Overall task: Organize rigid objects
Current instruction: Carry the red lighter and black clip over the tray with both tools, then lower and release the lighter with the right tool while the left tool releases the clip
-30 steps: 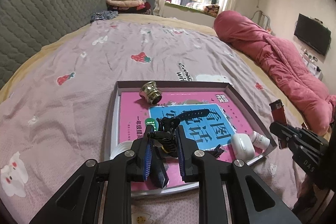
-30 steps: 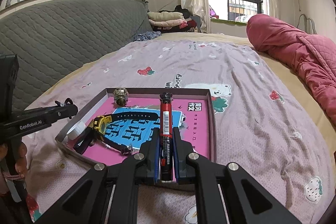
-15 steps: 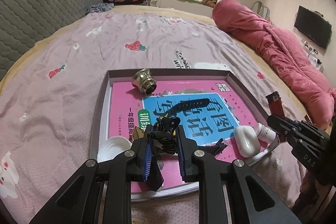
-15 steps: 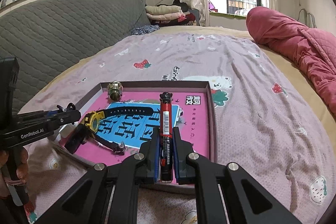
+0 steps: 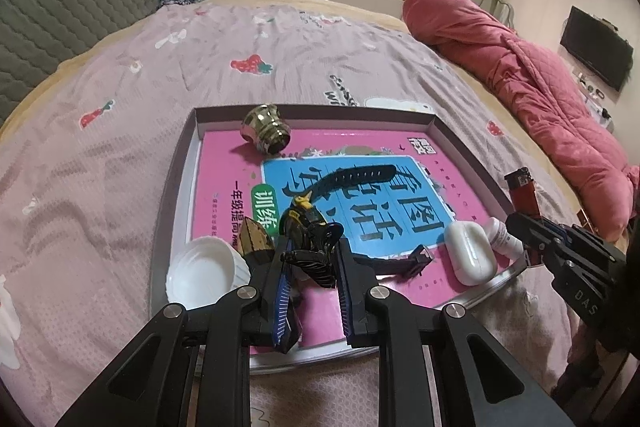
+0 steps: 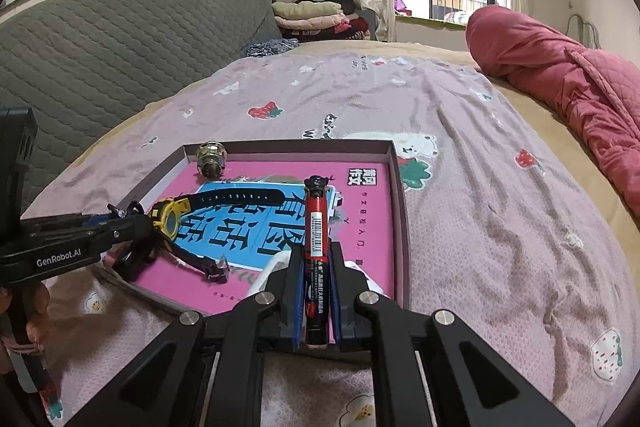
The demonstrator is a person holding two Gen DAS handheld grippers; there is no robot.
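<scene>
Left gripper [image 5: 311, 259]: its blue-padded jaws are pinching a black plastic claw hair clip [image 5: 314, 249] — the clip is sitting between the fingertips, low over the near left part of the tray.
Right gripper [image 6: 317, 267]: its jaws are pressing together on a red-and-black cylindrical marker pen [image 6: 316, 239]; the pen is lying along the fingers, its black cap pointing forward over the near right part of the tray.
Tray [image 5: 452, 143]: a shallow rectangular cardboard box lid with grey-brown walls is resting on the pink strawberry-print bedsheet [image 5: 120, 155]; a pink-and-blue printed book cover [image 5: 360, 147] is lining its floor.
Far left corner: a shiny brass-coloured threaded metal fitting [image 5: 264, 129] is lying on its side, just beside the wall.
Centre: a black-strapped wristwatch with a yellow case [image 6: 172, 219] is lying across the blue panel, its strap running toward the far side.
Near left corner: a white ribbed plastic lid [image 5: 204, 273] is sitting upturned, touching a dark gold-patterned object [image 5: 256, 241] whose kind cannot be told.
Right edge: a white oval earbud case [image 5: 470, 253] is lying just beside a small white bottle [image 5: 502, 235].
Bed, right side: a rolled red quilted blanket [image 5: 520, 75] is lying well apart from the tray.
Person: a hand [image 6: 34, 311] is gripping the left gripper's handle.
</scene>
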